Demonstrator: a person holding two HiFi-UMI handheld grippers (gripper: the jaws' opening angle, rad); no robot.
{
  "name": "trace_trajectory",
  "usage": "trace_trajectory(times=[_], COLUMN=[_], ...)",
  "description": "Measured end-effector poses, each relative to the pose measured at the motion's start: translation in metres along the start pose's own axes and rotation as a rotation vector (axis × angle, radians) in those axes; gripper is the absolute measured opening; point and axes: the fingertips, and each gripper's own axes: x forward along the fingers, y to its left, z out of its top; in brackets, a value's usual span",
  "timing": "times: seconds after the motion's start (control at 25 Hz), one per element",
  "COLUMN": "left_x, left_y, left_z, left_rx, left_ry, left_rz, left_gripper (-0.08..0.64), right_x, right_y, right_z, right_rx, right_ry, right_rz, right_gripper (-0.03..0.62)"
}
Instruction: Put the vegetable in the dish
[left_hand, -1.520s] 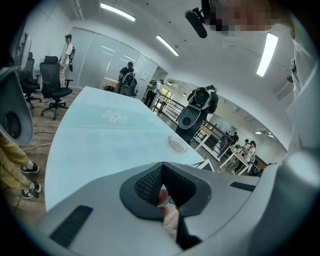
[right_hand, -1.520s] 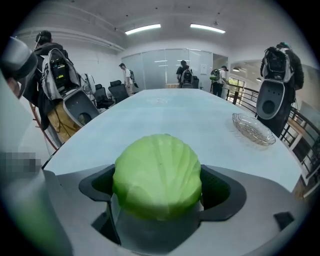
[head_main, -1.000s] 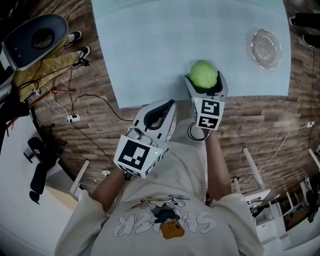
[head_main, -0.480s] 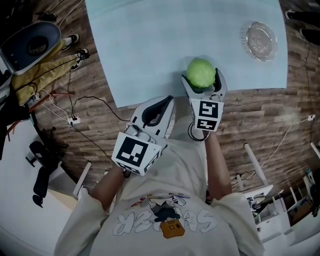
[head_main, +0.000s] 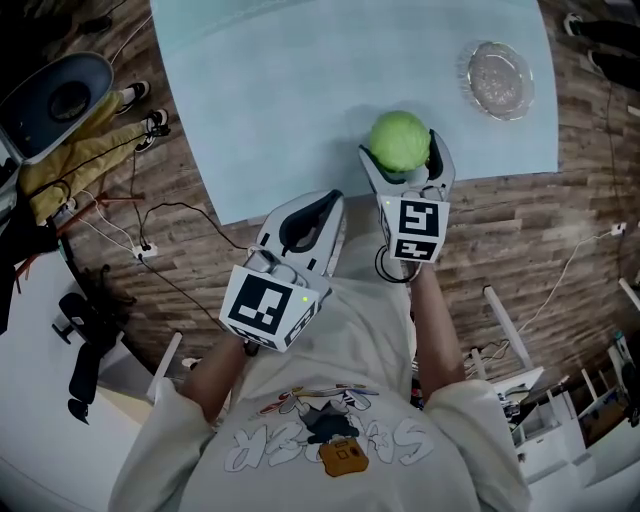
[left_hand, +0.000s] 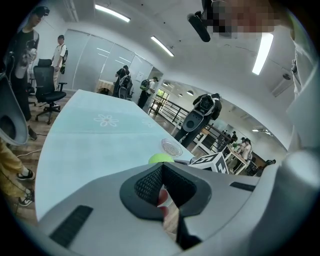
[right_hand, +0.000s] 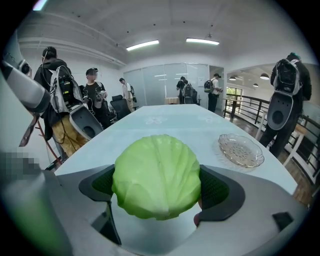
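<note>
Bearing surface, the table: pale blue top, bare apart from the dish; it fills the upper part of the head view.
Left gripper: held back over the floor near the person's body, short of the table edge. Its jaws are closed tip to tip with nothing between them.
Right gripper: reached forward to the table's near edge, jaws spread wide and clamped on both sides of the cabbage.
Cabbage: round, pale green, whole. It sits squarely between the right jaws and appears lifted clear of the tabletop above the near edge.
Dish: clear patterned glass, empty. It stands toward the far right corner of the table, well apart from the cabbage, ahead and to the right of it.
Progress: the grasp looks done and the vegetable is in the air. By my reading, the carry across to the dish, the lowering and the release all remain.
Count: one table, two grippers, one cabbage, one dish.
</note>
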Motion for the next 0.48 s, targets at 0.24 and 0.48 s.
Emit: trace_trajectory(times=[0.24, 0.48], left_x=[0.022, 0.043], left_y=[-0.013, -0.022], left_z=[0.013, 0.025], left_rx=[0.003, 0.01], left_ry=[0.008, -0.002], left_rz=[-0.009, 0.004], left_gripper=[0.002, 0.002], right_x=[0.001, 0.003], right_y=[-0.032, -0.062], right_z=[0.013, 0.02], right_rx=[-0.004, -0.006], right_ry=[-0.011, -0.015], right_rz=[-0.009, -0.017], right_gripper=[0.512, 0.512])
